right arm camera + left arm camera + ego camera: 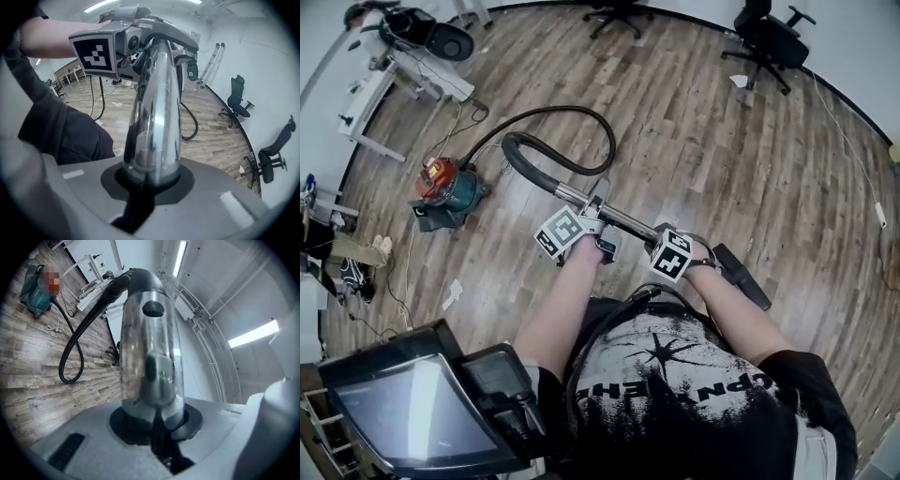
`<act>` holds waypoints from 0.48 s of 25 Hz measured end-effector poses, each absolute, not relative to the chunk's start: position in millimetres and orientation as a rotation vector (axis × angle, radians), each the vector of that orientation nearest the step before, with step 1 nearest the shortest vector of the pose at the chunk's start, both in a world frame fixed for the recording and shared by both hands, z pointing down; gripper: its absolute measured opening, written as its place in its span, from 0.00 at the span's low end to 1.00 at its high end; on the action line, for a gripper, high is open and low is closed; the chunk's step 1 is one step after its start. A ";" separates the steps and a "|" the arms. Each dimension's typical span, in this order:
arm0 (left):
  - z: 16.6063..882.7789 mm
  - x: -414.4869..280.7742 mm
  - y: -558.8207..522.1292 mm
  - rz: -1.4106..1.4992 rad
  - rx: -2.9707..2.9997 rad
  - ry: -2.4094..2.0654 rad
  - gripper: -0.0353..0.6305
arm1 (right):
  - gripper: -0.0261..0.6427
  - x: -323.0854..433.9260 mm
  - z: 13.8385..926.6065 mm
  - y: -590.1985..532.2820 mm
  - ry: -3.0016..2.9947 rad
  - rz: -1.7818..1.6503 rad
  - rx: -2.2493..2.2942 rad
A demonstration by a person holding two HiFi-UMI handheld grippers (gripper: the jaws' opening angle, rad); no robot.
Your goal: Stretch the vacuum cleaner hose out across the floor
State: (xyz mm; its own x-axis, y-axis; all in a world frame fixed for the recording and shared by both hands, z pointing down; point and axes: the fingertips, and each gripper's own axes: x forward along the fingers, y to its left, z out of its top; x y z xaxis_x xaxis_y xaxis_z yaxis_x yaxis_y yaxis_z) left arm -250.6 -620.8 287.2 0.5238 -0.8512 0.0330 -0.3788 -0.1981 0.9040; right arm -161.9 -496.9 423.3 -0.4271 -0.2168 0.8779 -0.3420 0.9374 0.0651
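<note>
A teal vacuum canister [450,185] with a red top stands on the wood floor at the left. Its black hose [572,117] loops across the floor and curves into the black handle [520,155]. From the handle, the chrome wand [623,217] runs right and down to the black floor nozzle [742,277]. My left gripper [598,210] is shut on the wand near the handle, and my right gripper [677,247] is shut on it lower down. In the left gripper view the wand [150,348] rises from the left gripper [154,427], with the hose [70,352] and canister [37,296] beyond. The right gripper [150,180] clamps the wand [157,108].
Two black office chairs [769,42] [614,11] stand at the far side. A white desk [403,70] with gear sits at the far left. Cables [408,272] trail on the floor near the canister. A screen on a stand [412,403] is at the bottom left.
</note>
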 end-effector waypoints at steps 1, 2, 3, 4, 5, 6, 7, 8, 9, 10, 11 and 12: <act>287.3 -250.4 -618.9 -0.612 1.792 -1.032 0.14 | 0.14 -160.9 424.0 -495.7 -2.030 0.143 0.397; 287.1 -250.3 -617.4 -0.613 1.793 -1.039 0.14 | 0.14 -160.2 424.9 -493.9 -2.033 0.144 0.390; 286.6 -250.5 -615.9 -0.612 1.794 -1.047 0.14 | 0.14 -160.1 425.2 -491.3 -2.038 0.152 0.380; 286.1 -251.3 -613.8 -0.612 1.793 -1.053 0.14 | 0.14 -160.9 425.0 -488.3 -2.043 0.160 0.371; 286.2 -253.2 -610.8 -0.611 1.790 -1.058 0.14 | 0.14 -162.6 425.1 -485.2 -2.047 0.163 0.363; 287.2 -256.4 -607.2 -0.612 1.784 -1.065 0.14 | 0.14 -165.1 426.1 -482.0 -2.050 0.163 0.353; 289.0 -260.9 -603.5 -0.613 1.774 -1.075 0.14 | 0.14 -168.8 427.6 -478.7 -2.053 0.162 0.338; 291.3 -266.7 -600.1 -0.616 1.762 -1.089 0.14 | 0.14 -173.4 428.9 -475.4 -2.057 0.161 0.317; 293.7 -273.2 -596.2 -0.617 1.747 -1.105 0.14 | 0.14 -178.5 429.7 -471.7 -2.060 0.160 0.294; 296.2 -279.2 -591.6 -0.615 1.733 -1.121 0.14 | 0.14 -183.3 430.0 -467.3 -2.063 0.161 0.274; 298.4 -283.9 -586.8 -0.612 1.723 -1.134 0.14 | 0.14 -187.4 430.5 -462.9 -2.067 0.163 0.258; 300.0 -287.3 -582.8 -0.610 1.717 -1.145 0.14 | 0.14 -190.3 431.7 -459.1 -2.070 0.163 0.244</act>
State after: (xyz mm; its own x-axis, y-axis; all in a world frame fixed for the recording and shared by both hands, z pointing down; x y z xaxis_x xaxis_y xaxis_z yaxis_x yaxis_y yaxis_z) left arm -287.3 -582.8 300.0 0.4368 -0.8946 0.0942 -0.4209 -0.1107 0.9003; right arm -190.3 -459.1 431.7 -0.4764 -0.1057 0.8729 -0.2409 0.9705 -0.0140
